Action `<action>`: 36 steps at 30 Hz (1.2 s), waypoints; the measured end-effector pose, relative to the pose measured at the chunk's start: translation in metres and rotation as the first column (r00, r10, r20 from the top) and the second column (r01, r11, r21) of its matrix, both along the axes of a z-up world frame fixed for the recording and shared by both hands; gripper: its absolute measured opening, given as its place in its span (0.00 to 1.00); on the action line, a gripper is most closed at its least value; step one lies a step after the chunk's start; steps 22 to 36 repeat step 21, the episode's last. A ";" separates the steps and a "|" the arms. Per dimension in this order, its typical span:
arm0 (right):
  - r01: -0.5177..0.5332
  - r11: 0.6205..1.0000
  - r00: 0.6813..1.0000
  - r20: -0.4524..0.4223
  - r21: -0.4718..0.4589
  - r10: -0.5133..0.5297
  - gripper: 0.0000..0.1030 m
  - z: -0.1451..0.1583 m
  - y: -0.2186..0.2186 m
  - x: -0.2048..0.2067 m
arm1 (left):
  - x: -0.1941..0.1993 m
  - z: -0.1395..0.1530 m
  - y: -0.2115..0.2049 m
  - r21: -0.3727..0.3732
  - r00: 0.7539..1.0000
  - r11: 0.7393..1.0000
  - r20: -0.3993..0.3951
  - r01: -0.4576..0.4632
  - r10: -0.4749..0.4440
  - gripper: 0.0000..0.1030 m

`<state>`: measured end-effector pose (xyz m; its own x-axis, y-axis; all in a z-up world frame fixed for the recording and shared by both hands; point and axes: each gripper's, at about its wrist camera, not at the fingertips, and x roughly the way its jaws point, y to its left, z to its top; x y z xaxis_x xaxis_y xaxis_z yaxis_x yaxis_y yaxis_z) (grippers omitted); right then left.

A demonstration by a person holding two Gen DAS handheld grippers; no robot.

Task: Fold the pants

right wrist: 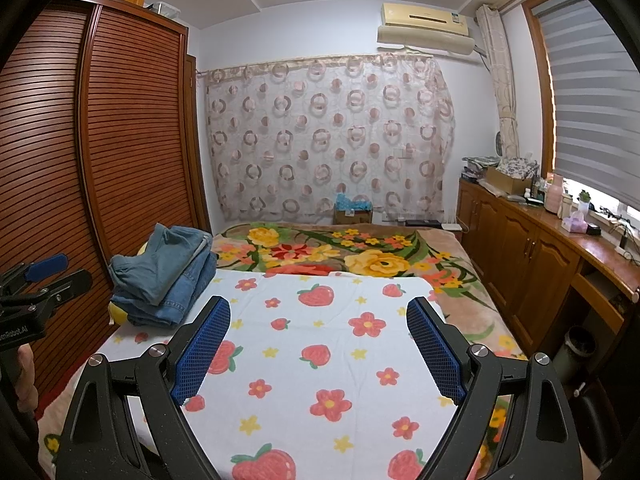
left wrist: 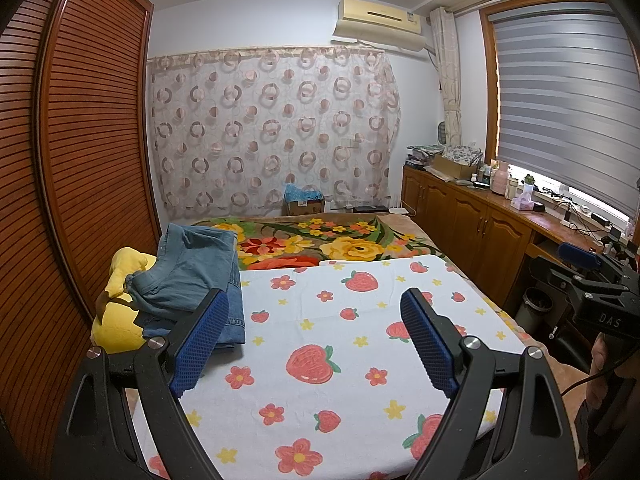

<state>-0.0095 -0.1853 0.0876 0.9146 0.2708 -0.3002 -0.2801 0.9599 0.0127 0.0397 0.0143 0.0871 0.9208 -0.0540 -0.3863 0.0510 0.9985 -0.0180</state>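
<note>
Both grippers I'm holding over the strawberry-print towel [left wrist: 344,360] on the bed: left gripper [left wrist: 314,340] and right gripper [right wrist: 318,344], jaws spread wide, gripping nothing. Folded denim pants [left wrist: 192,276] are sitting stacked at the towel's far-left corner, lying on a yellow plush toy [left wrist: 116,320], beside the wardrobe [left wrist: 80,160].

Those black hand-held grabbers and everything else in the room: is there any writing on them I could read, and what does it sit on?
"DAS": on the black body of the right gripper, seen from the left wrist.
"enRobot.AI": on the black body of the left gripper, cut off at the frame edge.
Air conditioner sticker: too small to read.
Cardboard box label: blurred.
</note>
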 end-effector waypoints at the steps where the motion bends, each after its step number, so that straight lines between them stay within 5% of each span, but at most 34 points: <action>1: -0.001 1.000 1.000 0.000 0.002 0.001 0.88 0.000 0.000 0.000 | 0.000 0.000 -0.001 0.000 1.000 1.000 0.000 0.000 0.000 0.86; 36: 0.000 1.000 1.000 -0.001 0.003 0.000 0.88 -0.001 -0.001 0.000 | 0.000 0.000 0.000 -0.002 1.000 1.000 -0.002 -0.002 0.002 0.86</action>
